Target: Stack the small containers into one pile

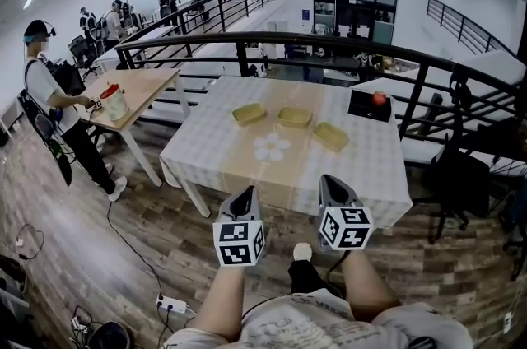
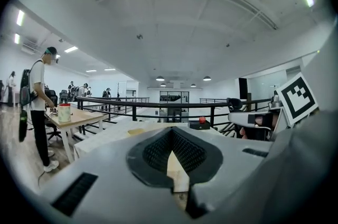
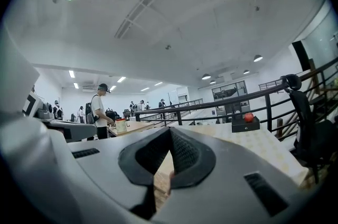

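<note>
Three small yellow containers sit apart in a row on the checked tablecloth (image 1: 222,143): the left one (image 1: 249,114), the middle one (image 1: 294,117) and the right one (image 1: 330,136). My left gripper (image 1: 245,194) and right gripper (image 1: 333,184) hover side by side over the table's near edge, well short of the containers. Both are shut with nothing between the jaws. In the left gripper view the closed left gripper (image 2: 170,136) points over the table, where one container (image 2: 135,132) shows faintly. The right gripper (image 3: 170,134) also shows its pads meeting.
A black box with a red button (image 1: 370,104) stands at the table's far right corner. A flower print (image 1: 272,146) marks the cloth. A black railing (image 1: 329,43) runs behind. At the left, a person stands by a wooden table (image 1: 132,88). An office chair (image 1: 461,174) stands on the right.
</note>
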A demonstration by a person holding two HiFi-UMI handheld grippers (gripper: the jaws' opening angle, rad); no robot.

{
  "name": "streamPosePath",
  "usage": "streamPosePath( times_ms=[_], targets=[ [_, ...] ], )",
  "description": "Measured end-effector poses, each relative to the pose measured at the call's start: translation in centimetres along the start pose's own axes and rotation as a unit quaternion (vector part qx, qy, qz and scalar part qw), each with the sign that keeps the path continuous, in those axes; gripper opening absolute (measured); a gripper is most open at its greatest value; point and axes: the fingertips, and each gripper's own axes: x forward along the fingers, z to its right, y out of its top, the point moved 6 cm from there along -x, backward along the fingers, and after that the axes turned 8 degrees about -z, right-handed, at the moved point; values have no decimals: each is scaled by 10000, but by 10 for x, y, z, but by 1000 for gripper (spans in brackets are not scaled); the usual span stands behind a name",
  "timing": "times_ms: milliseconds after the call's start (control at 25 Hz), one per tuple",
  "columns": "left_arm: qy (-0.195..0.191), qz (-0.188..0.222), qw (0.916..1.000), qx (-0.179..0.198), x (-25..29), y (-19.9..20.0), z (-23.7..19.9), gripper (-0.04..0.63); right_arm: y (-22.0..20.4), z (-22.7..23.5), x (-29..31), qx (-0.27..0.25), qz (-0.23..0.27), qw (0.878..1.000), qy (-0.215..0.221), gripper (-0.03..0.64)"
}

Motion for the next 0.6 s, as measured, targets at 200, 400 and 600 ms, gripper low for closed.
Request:
streamPosePath(
  times_ms=[200, 400, 600],
  targets=[
    [-98, -77, 9999, -115, 53, 1, -8, 6, -3, 23, 51, -17, -147, 9999, -19, -2],
    [-86, -79, 9999, -92, 113, 26, -27, 6, 17, 40, 111, -152, -118, 9998, -44, -2],
    [-125, -78, 9998, -107, 179, 57, -44, 6, 45, 63, 176, -273, -148, 9995, -53, -2]
  ],
)
